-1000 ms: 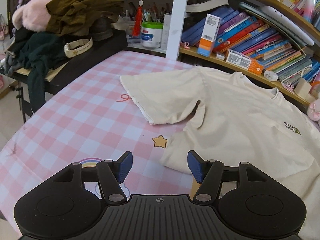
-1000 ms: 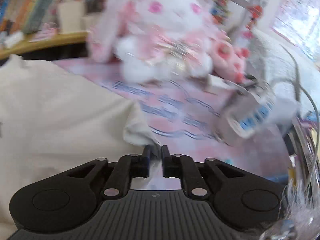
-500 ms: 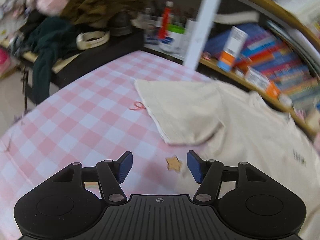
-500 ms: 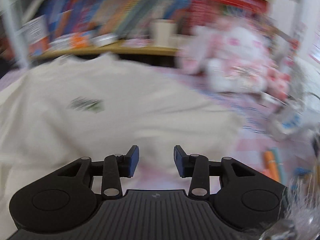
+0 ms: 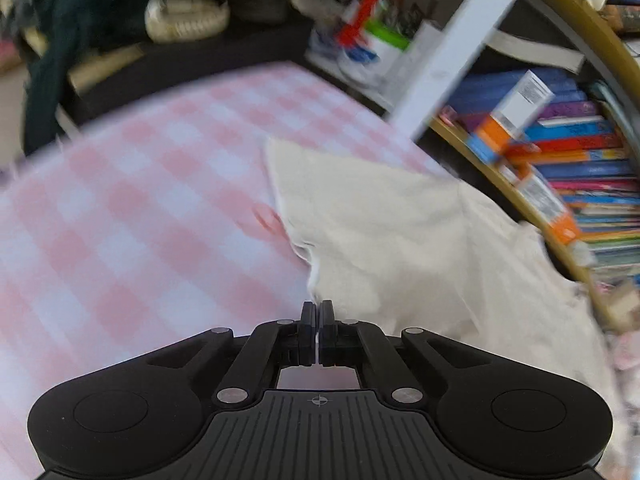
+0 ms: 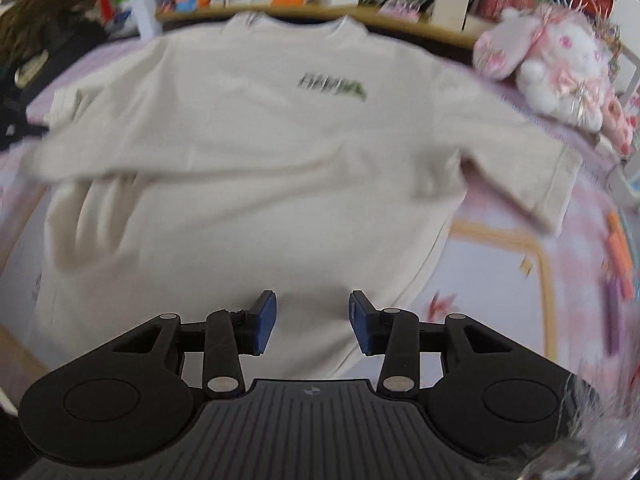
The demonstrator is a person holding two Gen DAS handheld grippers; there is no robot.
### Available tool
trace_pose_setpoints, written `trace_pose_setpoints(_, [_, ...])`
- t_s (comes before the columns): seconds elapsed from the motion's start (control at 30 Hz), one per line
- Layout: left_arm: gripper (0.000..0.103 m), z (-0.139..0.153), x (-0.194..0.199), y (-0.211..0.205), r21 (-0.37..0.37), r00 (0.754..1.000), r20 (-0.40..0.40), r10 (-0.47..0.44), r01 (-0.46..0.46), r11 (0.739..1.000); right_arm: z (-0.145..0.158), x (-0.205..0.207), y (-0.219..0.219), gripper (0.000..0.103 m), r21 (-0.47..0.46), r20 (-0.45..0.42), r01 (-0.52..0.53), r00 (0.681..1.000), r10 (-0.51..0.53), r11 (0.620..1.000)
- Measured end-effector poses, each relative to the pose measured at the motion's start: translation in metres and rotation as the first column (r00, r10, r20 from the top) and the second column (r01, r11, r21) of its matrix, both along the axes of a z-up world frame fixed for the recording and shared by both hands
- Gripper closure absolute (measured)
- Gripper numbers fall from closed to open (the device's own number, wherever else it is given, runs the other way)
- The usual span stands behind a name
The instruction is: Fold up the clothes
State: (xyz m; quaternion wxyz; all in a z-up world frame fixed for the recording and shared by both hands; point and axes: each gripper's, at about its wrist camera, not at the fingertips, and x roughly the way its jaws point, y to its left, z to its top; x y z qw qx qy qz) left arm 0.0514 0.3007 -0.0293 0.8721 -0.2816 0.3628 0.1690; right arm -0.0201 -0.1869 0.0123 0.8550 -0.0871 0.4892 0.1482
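Note:
A cream T-shirt (image 6: 260, 152) with a small green chest logo (image 6: 332, 86) lies face up on the pink checked tablecloth (image 5: 140, 200), collar toward the bookshelf. In the left wrist view its left sleeve (image 5: 380, 224) runs down to my left gripper (image 5: 317, 308), whose jaws are shut on the sleeve's hem corner. My right gripper (image 6: 312, 320) hovers open over the shirt's lower body, with nothing pinched between its blue pads (image 6: 264, 320). The right sleeve (image 6: 532, 176) lies spread flat, apart from that gripper.
A bookshelf (image 5: 560, 160) packed with books runs along the table's far side. A pink and white plush rabbit (image 6: 552, 68) sits at the far right. Dark clothes (image 5: 80, 20) are piled on a side table at far left. Orange pens (image 6: 618, 248) lie near the right edge.
My left gripper moved in to the left sleeve's corner and closed on it. My right gripper let go of the right sleeve, opened and swung left over the shirt's body.

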Motion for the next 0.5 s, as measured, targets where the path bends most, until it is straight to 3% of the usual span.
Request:
trace_pose_setpoints(0.1, [0.103,0.004,0.006,0.029,0.025,1.0,0.016,0.019,-0.019,1.0,-0.004,-0.011,0.004,0.065,-0.025,0.01,0.032,0.999,-0.032,0.999])
trace_pose_setpoints(0.23, [0.099,0.008,0.015,0.044,0.067,0.999,0.026,-0.033,0.031,0.997,-0.003,-0.014,0.003,0.065,-0.027,0.008,0.102,0.995,-0.102,0.994])
trace_pose_setpoints(0.37, [0.091,0.023,-0.01,0.038,0.075,0.979,0.074,-0.192,0.187,0.98,0.01,-0.027,-0.006,0.063,0.023,-0.008,0.155,0.988,-0.155,0.988])
trace_pose_setpoints(0.4, [0.077,0.026,-0.023,0.031,0.083,0.961,0.09,-0.262,0.255,0.963,0.012,-0.031,-0.01,0.062,0.043,-0.021,0.168,0.986,-0.168,0.985])
trace_pose_setpoints(0.43, [0.057,0.028,-0.035,0.021,0.103,0.935,0.091,-0.342,0.332,0.937,0.015,-0.036,-0.013,0.061,0.064,-0.036,0.182,0.983,-0.18,0.981])
trace_pose_setpoints(0.5, [0.039,0.031,-0.058,-0.003,0.186,0.865,0.063,-0.498,0.48,0.857,0.016,-0.043,-0.018,0.06,0.106,-0.073,0.213,0.976,-0.206,0.971])
